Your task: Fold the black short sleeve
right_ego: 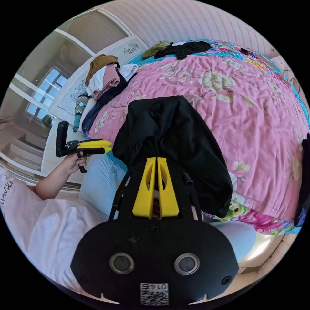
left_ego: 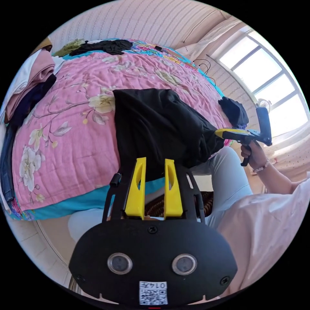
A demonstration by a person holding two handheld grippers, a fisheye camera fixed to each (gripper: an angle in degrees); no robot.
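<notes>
The black short sleeve shirt [left_ego: 155,129] [right_ego: 174,135] lies bunched on the near edge of a pink flowered quilt [left_ego: 64,129] [right_ego: 258,129], part of it hanging over the side. In the right gripper view my right gripper [right_ego: 156,159] has its yellow jaws pressed together on the shirt's gathered edge. In the left gripper view the right gripper [left_ego: 218,132] bites the same bunch from the right. My left gripper [left_ego: 155,160] stands open, its jaws apart with their tips at the shirt's lower edge. Seen from the side, the left gripper [right_ego: 108,148] points at the shirt's left corner.
A pile of folded clothes [left_ego: 29,84] [right_ego: 103,77] sits at one side of the bed. Dark and green garments [left_ego: 103,46] [right_ego: 184,48] lie at the far end, and another black garment [left_ego: 234,111] near the window [left_ego: 264,71]. The person's legs [left_ego: 226,174] [right_ego: 97,180] press against the bed's edge.
</notes>
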